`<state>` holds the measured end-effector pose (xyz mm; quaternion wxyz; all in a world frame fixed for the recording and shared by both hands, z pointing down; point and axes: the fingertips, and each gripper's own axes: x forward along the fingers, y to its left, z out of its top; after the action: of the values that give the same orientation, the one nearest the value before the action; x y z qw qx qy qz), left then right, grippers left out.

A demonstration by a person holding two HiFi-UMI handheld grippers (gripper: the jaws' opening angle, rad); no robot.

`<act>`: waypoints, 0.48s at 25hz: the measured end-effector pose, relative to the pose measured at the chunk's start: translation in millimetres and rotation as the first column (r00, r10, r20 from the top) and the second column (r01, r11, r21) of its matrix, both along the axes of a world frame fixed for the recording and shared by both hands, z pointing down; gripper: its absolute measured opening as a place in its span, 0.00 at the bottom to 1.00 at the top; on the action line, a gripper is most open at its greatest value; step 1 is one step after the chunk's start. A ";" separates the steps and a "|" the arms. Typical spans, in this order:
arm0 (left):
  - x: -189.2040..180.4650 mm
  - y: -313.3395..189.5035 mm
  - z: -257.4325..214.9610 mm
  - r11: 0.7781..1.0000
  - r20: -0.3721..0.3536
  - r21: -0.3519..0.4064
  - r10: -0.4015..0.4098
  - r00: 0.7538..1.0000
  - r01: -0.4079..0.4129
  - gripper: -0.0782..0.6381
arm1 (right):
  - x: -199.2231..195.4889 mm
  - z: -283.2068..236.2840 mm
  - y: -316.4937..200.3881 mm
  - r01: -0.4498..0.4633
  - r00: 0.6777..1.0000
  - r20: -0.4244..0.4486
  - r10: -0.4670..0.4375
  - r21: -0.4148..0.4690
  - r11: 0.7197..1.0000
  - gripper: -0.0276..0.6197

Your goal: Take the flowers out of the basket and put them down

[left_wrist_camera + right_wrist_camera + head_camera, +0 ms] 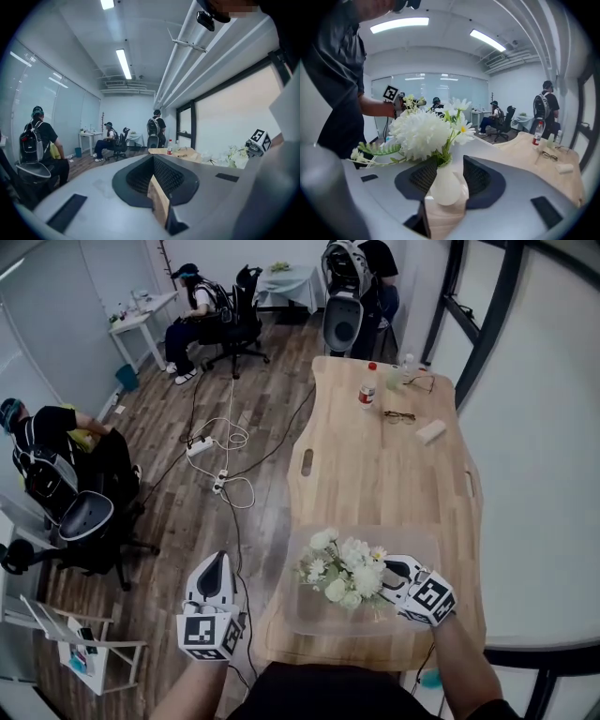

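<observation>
A bunch of white flowers (349, 573) in a small white vase (446, 185) shows over the clear shallow basket (300, 613) at the near end of the wooden table (375, 474). My right gripper (392, 570) reaches in from the right, and its jaws stand either side of the vase. The left pad touches the vase and a gap shows at the right pad, so the gripper is open. The blooms (422, 131) rise just beyond its fingertips. My left gripper (214, 563) hangs off the table's left side over the floor, shut and holding nothing.
At the table's far end are a red-capped bottle (367, 390), a pair of glasses (398, 416) and a pale block (430, 432). On the floor to the left lie cables (220, 479). Seated people and office chairs (84, 521) are also on the left.
</observation>
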<state>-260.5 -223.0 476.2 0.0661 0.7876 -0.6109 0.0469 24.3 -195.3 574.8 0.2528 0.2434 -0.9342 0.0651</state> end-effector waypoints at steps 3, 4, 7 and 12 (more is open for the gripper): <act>-8.0 4.1 2.6 1.000 -0.002 -0.006 -0.025 1.000 0.025 0.12 | -8.5 14.3 5.5 0.065 0.998 0.005 -0.065 -0.047 0.997 0.42; -10.8 5.8 3.4 1.000 -0.002 -0.007 -0.030 1.000 0.030 0.12 | -12.8 19.7 6.9 0.084 0.996 0.003 -0.084 -0.063 0.994 0.46; -20.2 11.2 7.1 0.999 0.004 -0.020 -0.049 0.999 0.049 0.12 | -30.4 34.9 6.2 0.125 0.992 0.003 -0.126 -0.094 0.988 0.50; -22.3 17.8 4.1 0.997 0.025 -0.022 -0.077 0.997 0.077 0.12 | -51.3 58.3 -7.2 0.157 0.988 0.004 -0.157 -0.042 0.987 0.51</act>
<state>-282.9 -205.2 480.3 0.0695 0.7620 -0.6410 0.0608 -27.0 -202.5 633.0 0.2619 0.1636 -0.9489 0.0648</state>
